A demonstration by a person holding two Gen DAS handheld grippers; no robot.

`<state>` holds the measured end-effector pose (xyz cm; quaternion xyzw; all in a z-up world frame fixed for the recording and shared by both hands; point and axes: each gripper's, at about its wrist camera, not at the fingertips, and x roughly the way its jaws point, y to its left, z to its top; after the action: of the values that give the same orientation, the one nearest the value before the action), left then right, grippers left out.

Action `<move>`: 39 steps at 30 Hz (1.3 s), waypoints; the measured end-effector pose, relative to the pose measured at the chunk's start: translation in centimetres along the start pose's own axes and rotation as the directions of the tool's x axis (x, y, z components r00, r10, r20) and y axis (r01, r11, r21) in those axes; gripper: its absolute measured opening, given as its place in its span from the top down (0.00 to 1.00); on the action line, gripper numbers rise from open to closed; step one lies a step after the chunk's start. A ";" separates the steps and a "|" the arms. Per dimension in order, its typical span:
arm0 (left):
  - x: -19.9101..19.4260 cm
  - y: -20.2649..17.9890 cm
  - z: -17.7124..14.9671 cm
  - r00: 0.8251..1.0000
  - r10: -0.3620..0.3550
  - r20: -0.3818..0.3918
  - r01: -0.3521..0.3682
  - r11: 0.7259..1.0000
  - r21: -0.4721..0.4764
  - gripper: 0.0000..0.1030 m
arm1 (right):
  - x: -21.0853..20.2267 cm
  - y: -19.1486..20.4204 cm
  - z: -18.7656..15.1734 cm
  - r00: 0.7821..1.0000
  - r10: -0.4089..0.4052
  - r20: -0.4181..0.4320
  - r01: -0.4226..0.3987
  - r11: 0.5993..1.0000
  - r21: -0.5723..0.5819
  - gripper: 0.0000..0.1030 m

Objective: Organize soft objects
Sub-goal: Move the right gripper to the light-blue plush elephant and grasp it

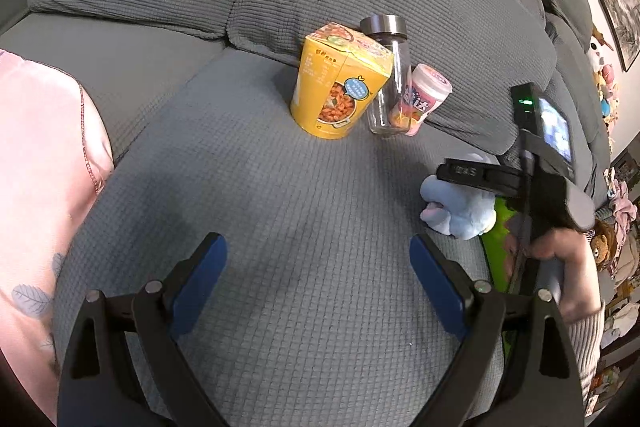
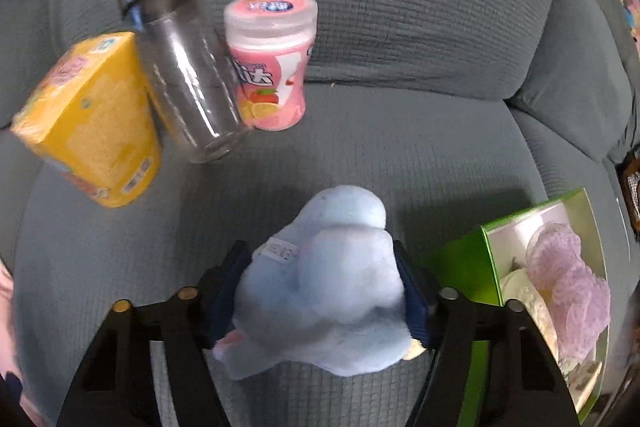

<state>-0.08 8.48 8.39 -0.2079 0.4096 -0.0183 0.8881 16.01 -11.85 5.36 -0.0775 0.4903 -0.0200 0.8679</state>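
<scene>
A light blue plush toy (image 2: pixel 332 279) lies on the grey sofa seat (image 2: pixel 400 155), and my right gripper (image 2: pixel 320 291) is shut on it, a blue pad pressing into each of its sides. The left wrist view shows the same plush toy (image 1: pixel 460 211) at the right, under the right-hand tool held by a person's hand (image 1: pixel 560 247). My left gripper (image 1: pixel 318 247) hovers open over bare seat fabric with nothing between its fingers.
A yellow food carton (image 1: pixel 340 83), a glass jar with a metal lid (image 1: pixel 390 83) and a pink gum canister (image 1: pixel 424 95) stand together against the back cushion. A green windowed box (image 2: pixel 540 267) sits right of the plush. Pink cloth (image 1: pixel 40 187) lies at the left.
</scene>
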 end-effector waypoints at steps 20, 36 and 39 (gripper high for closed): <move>-0.5 1.5 0.3 1.000 0.002 0.016 -0.001 0.998 -0.068 0.10 | -8.1 3.4 -11.2 0.906 0.352 0.234 -0.317 0.932 -0.176 0.52; 2.2 -1.9 -1.3 0.975 -0.165 -0.150 0.170 0.985 0.021 0.10 | -10.3 -4.1 -13.7 0.886 0.440 0.149 -0.451 0.891 0.055 0.23; 2.8 -3.1 -2.2 0.966 -0.166 -0.199 0.178 0.983 0.042 0.10 | -10.2 -5.6 -11.8 0.892 0.426 0.149 -0.443 0.891 0.102 0.19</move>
<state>0.59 4.34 6.31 -0.2132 0.4740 -0.1279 0.8447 0.89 -17.65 8.88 0.0911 0.4383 0.1471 0.8820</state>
